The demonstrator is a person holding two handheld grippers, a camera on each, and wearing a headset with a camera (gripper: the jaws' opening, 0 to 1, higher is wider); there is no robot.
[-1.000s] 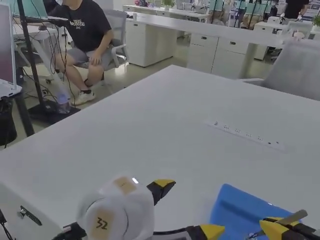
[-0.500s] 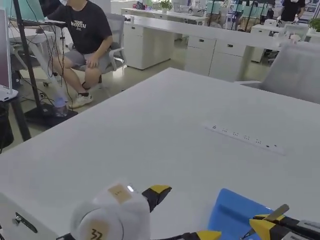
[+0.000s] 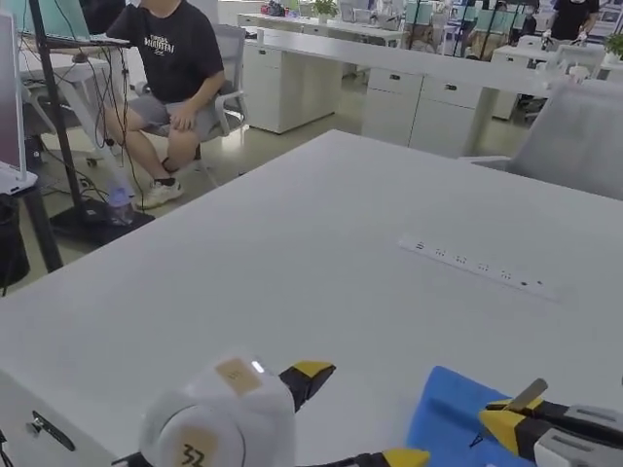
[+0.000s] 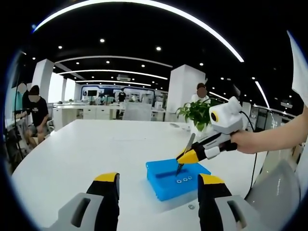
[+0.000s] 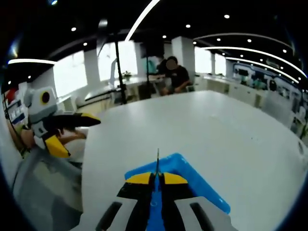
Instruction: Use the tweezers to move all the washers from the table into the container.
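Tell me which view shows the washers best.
The left gripper view: three washers lie in a row on the container, and one more lies on the table near it. The head view catches a corner of the container; the right gripper view looks along the tweezers over it. Washers there are too small to tell.

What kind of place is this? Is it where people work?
Most likely a big open office. There are rows of white desks with cabinets, a person sitting on an office chair, and a power strip on the white table.
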